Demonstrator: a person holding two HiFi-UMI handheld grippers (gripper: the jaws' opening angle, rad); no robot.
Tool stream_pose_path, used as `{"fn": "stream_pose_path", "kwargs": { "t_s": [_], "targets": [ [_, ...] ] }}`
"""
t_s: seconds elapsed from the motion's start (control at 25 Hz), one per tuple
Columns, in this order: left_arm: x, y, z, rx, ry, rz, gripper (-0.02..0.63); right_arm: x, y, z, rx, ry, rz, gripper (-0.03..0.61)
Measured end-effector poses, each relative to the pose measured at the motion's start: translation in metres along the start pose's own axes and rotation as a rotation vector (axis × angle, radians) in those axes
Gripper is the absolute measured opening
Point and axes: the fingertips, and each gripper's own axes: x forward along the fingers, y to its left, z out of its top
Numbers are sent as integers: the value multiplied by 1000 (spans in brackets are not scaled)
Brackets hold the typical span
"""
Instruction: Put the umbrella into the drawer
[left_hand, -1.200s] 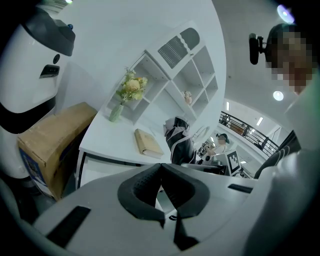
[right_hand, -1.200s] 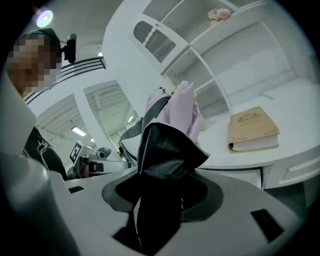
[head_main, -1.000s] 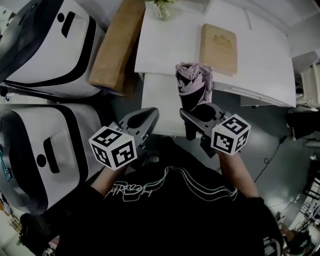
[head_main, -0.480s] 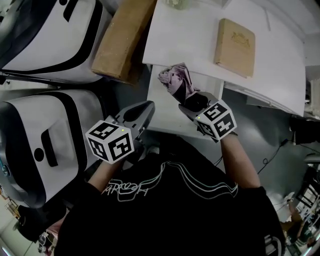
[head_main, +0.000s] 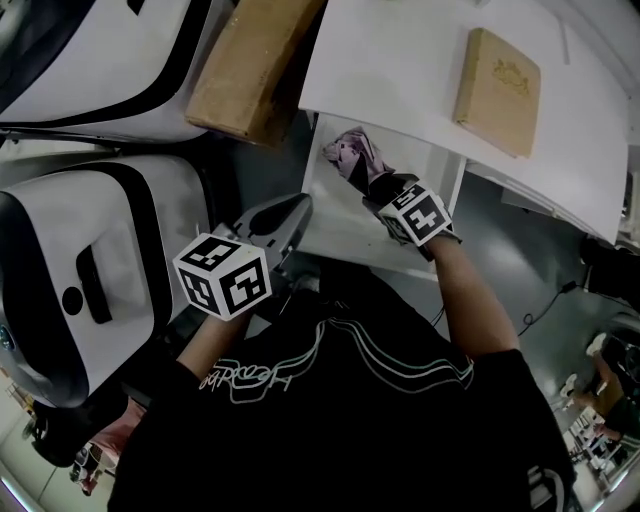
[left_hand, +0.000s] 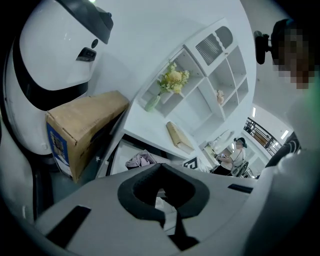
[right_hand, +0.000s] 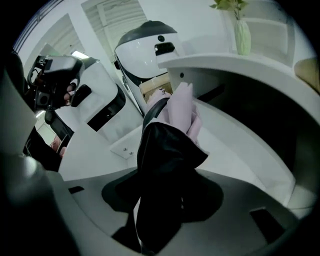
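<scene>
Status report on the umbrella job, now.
Left gripper shut, empty, near the drawer front. Right gripper shut on umbrella, held over the open drawer, not released. No obstruction seen.

One umbrella (head_main: 350, 158), one drawer (head_main: 335, 228), one book (head_main: 497, 92), two claws (left claw (head_main: 298, 210), right claw (head_main: 378, 188))

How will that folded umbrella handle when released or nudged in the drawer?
Probably soft outside: the umbrella shows loose, bunched pink fabric beyond the right gripper, so folds may flop. Its rounded bundle could roll a little on the drawer floor.
</scene>
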Motion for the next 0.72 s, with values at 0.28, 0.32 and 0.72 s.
{"fn": "stream_pose_path", "kwargs": {
  "t_s": [0.28,0.32,0.72],
  "targets": [
    [-4,16,-5,-23,-8,25,20,41,-14,-12,7,81,-19,220],
    [-5,17,-5,-24,-10,26,20,44,-16,-14,-1,92,-30,221],
    [-9,21,-10,-37,-7,32,20,70,-17,-38,-32,159,-68,221]
  ]
}}
